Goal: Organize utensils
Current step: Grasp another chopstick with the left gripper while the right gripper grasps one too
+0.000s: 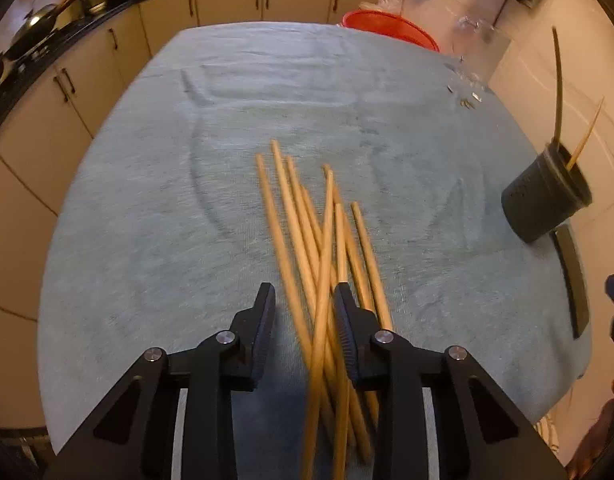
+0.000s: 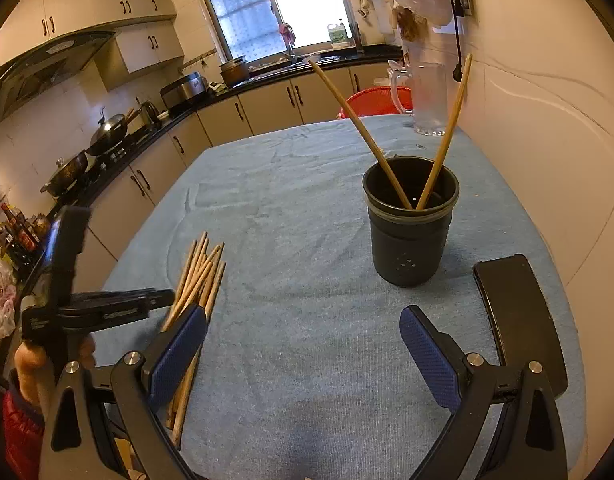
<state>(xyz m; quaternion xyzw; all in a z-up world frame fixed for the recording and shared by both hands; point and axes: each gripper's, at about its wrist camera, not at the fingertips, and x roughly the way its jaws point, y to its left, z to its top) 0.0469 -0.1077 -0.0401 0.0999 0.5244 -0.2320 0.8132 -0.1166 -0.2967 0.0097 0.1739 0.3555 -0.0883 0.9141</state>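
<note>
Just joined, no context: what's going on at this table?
A person with a handheld gripper in each hand is sorting chopsticks into a dark holder cup. Two chopsticks already stand in the cup. The rest lie in a loose pile of chopsticks on the blue tablecloth. The left gripper is down over the near end of the pile, several sticks between its fingers, none clearly pinched. The right gripper is wide open and empty, facing the cup.
</note>
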